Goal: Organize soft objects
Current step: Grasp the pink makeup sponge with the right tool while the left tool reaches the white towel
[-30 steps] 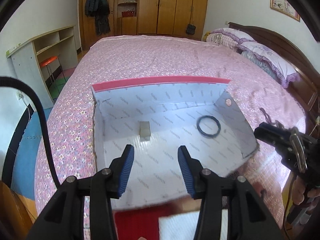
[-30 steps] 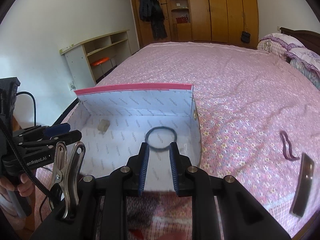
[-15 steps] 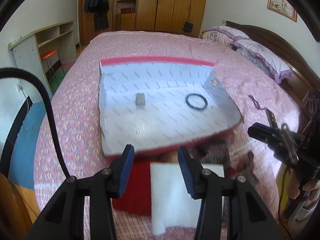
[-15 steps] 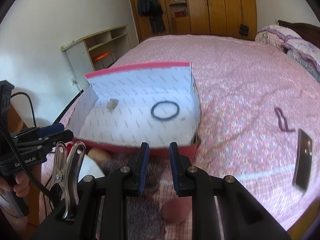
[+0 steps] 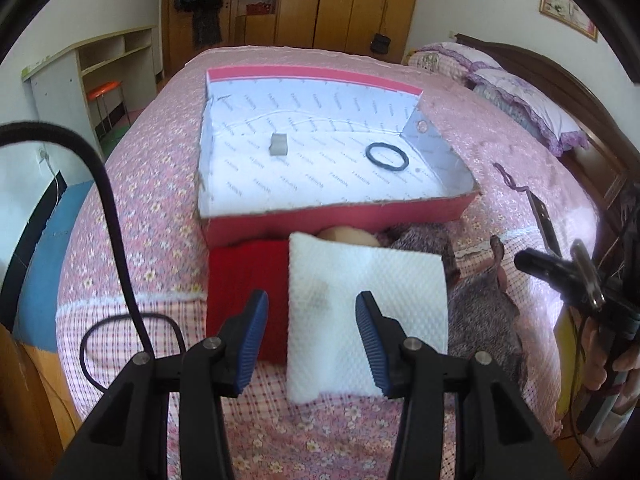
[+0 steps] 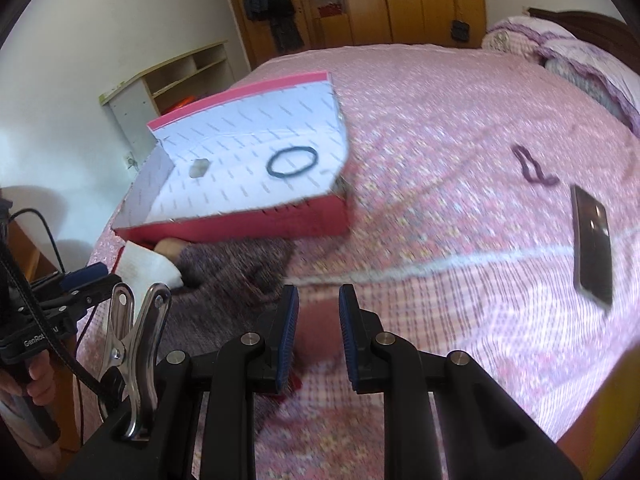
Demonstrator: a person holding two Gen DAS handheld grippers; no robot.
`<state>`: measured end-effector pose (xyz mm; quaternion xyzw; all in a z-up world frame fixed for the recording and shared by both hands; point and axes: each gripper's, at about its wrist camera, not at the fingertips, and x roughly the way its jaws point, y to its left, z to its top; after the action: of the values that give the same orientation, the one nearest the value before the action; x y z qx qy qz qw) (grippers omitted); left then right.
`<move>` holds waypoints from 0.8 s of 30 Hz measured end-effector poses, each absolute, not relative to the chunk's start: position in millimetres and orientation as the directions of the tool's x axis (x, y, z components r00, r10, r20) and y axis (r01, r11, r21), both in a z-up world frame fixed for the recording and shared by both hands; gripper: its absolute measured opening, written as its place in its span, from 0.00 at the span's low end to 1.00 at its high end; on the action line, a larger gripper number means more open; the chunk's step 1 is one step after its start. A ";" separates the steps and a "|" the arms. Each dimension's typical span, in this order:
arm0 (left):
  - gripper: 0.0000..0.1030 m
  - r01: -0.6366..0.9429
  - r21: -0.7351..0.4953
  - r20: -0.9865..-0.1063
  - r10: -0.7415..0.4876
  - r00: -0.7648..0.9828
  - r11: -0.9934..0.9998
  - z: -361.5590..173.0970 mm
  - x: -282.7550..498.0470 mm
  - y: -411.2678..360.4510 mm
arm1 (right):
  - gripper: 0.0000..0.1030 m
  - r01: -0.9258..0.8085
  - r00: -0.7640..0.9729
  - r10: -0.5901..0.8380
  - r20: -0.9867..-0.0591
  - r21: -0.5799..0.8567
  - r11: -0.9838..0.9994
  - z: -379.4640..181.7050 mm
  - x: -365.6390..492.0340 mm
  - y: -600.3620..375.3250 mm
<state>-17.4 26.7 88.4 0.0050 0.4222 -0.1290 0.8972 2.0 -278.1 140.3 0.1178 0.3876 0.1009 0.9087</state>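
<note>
Left wrist view: left gripper point(image 5: 312, 316) jaws open above white towel point(image 5: 366, 304).
Box point(image 5: 340, 216): at 12 o'clock.
Right gripper point(image 6: 319, 330): jaws narrowly parted, empty.

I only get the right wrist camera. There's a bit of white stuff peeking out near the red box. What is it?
Observer: It's a white cloth, lying flat on the bed just in front of the red box.
Operator: Is anything next to it?
Observer: Yes, a red cloth lies right against its left side.
Operator: Is the other grabber holding the white one?
Observer: No. The left gripper is open above it, with nothing pinched.
</note>
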 end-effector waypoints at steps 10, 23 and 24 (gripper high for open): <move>0.48 0.207 -0.121 -0.777 -0.222 0.590 0.971 67.8 -23.3 28.2 | 0.21 -0.080 0.641 0.316 -0.699 0.349 0.934 114.7 -2.6 -281.9; 0.42 0.225 -0.118 -0.761 -0.233 0.605 0.967 69.0 -30.9 11.5 | 0.21 -0.118 0.638 0.360 -0.681 0.375 0.920 107.1 0.5 -273.5; 0.42 0.243 -0.124 -0.759 -0.250 0.602 0.962 69.4 -32.9 9.2 | 0.22 -0.118 0.639 0.360 -0.680 0.376 0.919 106.8 0.3 -273.8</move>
<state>-32.9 9.2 69.4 -0.0043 0.4245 -0.1375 0.8949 0.3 -273.8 106.8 0.1500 0.4031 0.1338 0.8928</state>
